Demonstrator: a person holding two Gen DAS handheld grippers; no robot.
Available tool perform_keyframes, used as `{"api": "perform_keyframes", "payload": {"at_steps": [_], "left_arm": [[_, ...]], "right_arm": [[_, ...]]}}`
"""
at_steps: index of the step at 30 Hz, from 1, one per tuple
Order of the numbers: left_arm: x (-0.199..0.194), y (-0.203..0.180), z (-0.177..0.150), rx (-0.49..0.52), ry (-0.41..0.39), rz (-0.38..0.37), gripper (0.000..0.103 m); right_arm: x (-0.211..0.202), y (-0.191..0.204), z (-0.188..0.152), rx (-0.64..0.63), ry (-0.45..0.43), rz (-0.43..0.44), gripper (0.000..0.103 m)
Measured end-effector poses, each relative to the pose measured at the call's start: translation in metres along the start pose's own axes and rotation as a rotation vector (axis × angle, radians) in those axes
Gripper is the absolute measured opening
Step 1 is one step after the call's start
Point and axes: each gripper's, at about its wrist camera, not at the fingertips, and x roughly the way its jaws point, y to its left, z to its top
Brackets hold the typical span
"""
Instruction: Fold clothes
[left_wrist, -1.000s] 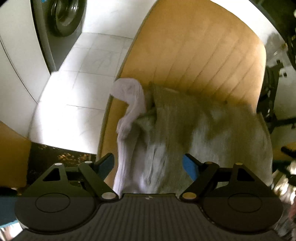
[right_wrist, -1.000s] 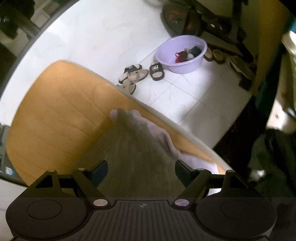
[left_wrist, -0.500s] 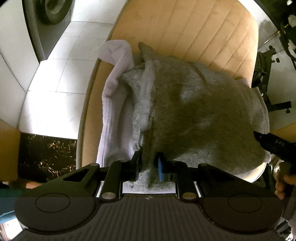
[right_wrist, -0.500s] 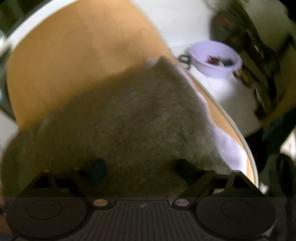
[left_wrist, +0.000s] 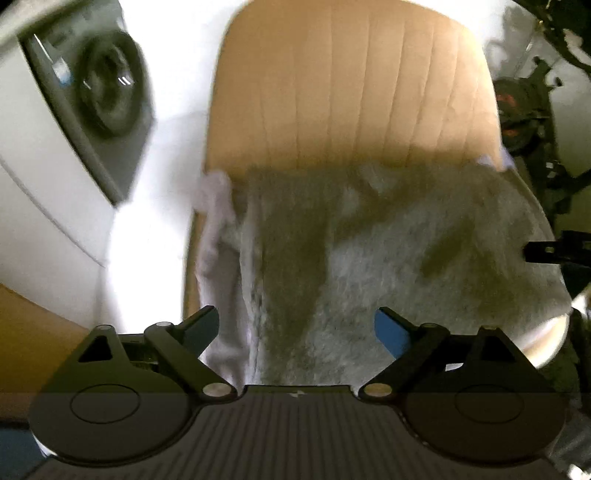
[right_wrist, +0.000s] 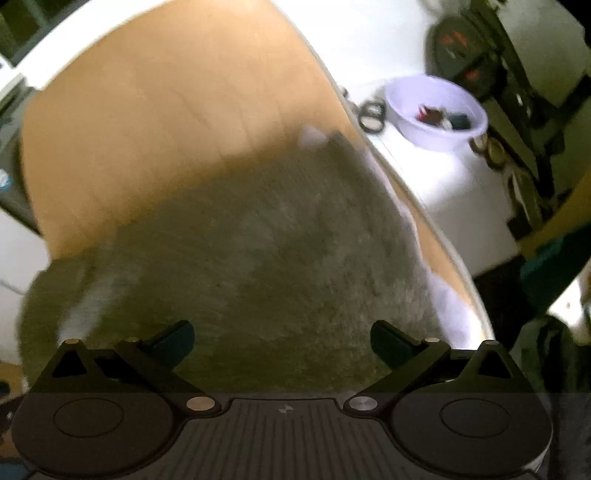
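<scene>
A grey fuzzy garment lies spread over the near half of a tan grooved table, with a white garment sticking out along its left edge. My left gripper hangs above the grey cloth's near edge, its jaws opening wide and nothing pinched between them. In the right wrist view the same grey garment fills the middle over the tan table, and white cloth shows at its right side. My right gripper is above it, jaws opening wide, free of the cloth.
A washing machine stands left of the table on the white tile floor. A lilac basin holding small items sits on the floor beyond the table, with sandals beside it. Dark equipment stands at the right. The other gripper's tip reaches in.
The left gripper closed on the grey cloth's near edge half a second ago and has now let go and opened. The right gripper's jaws spread wider. The grey garment lies flatter across the table.
</scene>
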Motion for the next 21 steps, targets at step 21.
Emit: {"api": "perform_keyframes", "payload": {"at_steps": [21], "left_arm": [[-0.183,-0.124,-0.054,-0.085,-0.201,0.122,0.102]], "right_arm": [[-0.257,-0.061,-0.032,-0.186,-0.239,0.045,0.102]]}}
